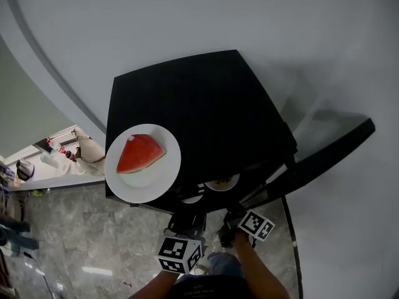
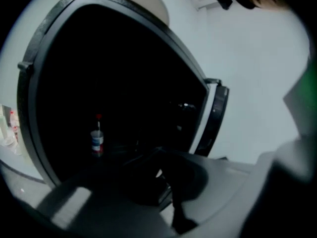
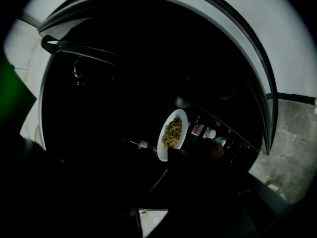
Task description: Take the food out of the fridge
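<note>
Food (image 3: 172,132) on plate (image 3: 163,148) just ahead of right gripper (image 1: 232,220), jaws apart (dim view); left gripper (image 2: 166,182) closed, empty.

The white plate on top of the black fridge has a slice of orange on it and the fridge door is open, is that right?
Not quite. The white plate on top of the black fridge holds a wedge of watermelon, not orange; the head view shows it. The fridge door is open, as you said.
</note>
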Tool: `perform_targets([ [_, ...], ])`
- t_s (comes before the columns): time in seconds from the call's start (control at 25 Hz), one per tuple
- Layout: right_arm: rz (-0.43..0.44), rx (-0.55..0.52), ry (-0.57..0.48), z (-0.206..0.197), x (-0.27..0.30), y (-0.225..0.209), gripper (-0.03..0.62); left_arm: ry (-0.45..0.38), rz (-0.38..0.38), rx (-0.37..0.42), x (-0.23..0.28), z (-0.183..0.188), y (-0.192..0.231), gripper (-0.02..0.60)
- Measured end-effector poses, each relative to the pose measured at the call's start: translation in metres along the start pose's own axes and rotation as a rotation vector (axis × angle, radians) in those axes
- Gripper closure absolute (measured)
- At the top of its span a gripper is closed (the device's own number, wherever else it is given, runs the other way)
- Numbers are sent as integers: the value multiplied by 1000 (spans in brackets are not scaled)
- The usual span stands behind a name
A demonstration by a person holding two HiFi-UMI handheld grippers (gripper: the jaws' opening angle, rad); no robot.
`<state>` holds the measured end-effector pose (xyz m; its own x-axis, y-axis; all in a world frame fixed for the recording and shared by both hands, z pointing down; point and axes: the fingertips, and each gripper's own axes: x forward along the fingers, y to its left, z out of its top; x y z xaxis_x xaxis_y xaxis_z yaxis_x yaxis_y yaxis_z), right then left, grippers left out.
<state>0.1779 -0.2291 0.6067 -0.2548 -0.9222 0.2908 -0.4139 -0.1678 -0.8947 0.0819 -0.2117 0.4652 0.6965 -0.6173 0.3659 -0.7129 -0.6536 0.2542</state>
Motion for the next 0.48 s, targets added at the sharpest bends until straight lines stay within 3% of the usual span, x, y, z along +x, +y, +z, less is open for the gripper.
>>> perform_targets([
  [0.48,-47,159,31,0,41,-38,525,35,58,-4,20,-8,24,597],
])
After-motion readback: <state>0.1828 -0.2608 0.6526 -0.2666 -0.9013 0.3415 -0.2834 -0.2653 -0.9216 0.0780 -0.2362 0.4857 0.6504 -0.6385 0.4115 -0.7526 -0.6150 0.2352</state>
